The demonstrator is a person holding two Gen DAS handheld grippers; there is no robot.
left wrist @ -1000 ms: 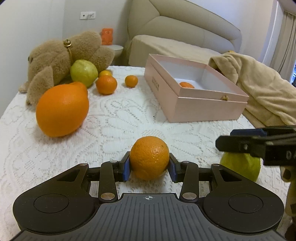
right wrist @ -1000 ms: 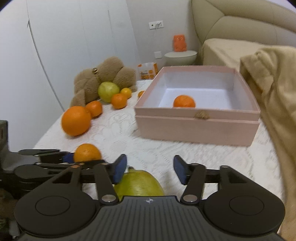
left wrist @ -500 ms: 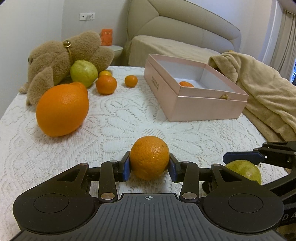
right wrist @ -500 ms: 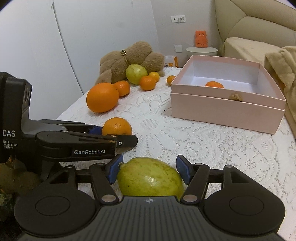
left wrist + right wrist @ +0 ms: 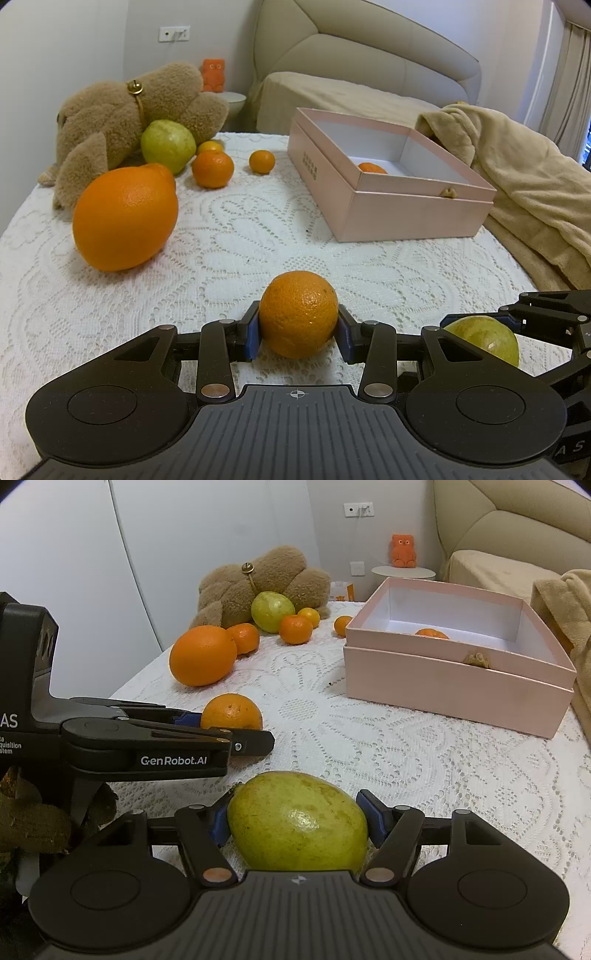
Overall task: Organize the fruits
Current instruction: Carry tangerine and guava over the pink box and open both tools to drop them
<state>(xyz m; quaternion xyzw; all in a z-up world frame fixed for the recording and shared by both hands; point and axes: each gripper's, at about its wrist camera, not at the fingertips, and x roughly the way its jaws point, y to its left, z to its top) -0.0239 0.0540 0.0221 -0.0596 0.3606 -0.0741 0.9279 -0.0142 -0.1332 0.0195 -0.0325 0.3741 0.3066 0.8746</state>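
Observation:
My left gripper (image 5: 297, 326) is shut on a small orange (image 5: 298, 314) that rests on the white lace tablecloth (image 5: 240, 251). To its right lies a green guava (image 5: 295, 823), between the fingers of my right gripper (image 5: 297, 821). Its jaws are opening; the blue pads (image 5: 371, 814) stand right at the fruit's sides without clamping it. The guava (image 5: 484, 338) shows low right in the left wrist view. An open pink box (image 5: 406, 218) at the back right holds one small orange (image 5: 371, 168). A large orange (image 5: 123, 218), a second guava (image 5: 168, 144) and mandarins (image 5: 213, 169) lie at the back left.
A brown plush toy (image 5: 110, 110) lies behind the fruit at the table's far left. A beige blanket (image 5: 524, 184) hangs along the right edge beside the box. A bed and a small side table with an orange figure (image 5: 403, 550) stand beyond.
The right gripper has come down and forward around the guava, and its jaws have spread wider. The left gripper stays still, holding the orange.

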